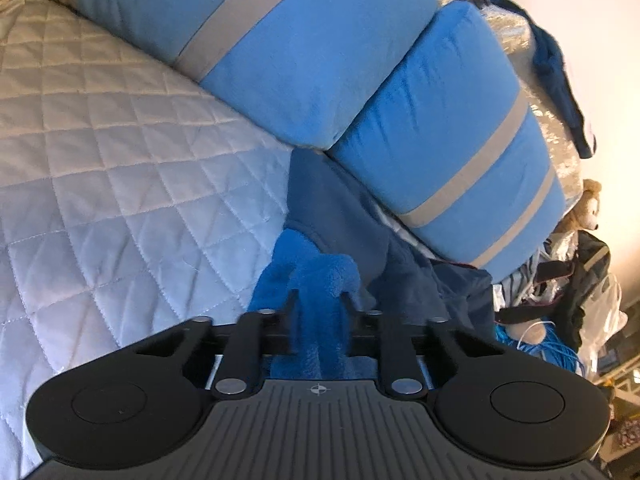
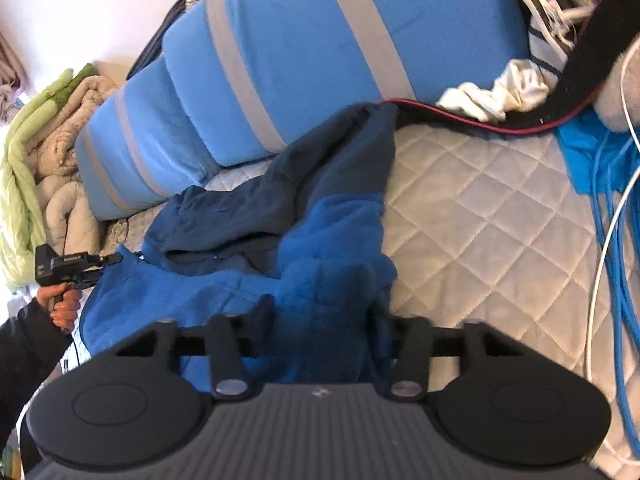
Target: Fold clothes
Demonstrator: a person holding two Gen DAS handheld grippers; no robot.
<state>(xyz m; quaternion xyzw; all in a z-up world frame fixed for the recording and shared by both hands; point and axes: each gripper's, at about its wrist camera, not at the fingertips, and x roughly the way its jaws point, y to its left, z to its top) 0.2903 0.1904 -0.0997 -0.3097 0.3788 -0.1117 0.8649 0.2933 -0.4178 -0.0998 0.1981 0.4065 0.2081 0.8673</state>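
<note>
Between the fingers of my left tool (image 1: 318, 300) a bunched fold of the blue fleece garment (image 1: 320, 276) is pinched tight; my right tool (image 2: 320, 312) clamps a thicker wad of the same garment (image 2: 248, 240), so I judge both grips are set for lifting and spreading it. Both tools tilt downward toward the bed (image 2: 480, 220). It lies crumpled mid-bed, its far end against the striped blue pillows (image 2: 280, 60) along the bed's far edge.

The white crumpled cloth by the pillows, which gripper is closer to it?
Right. The right gripper pinches the blue fleece on the same side of the bed as the white cloth. The left gripper grips the fleece's other end, farther off.
</note>
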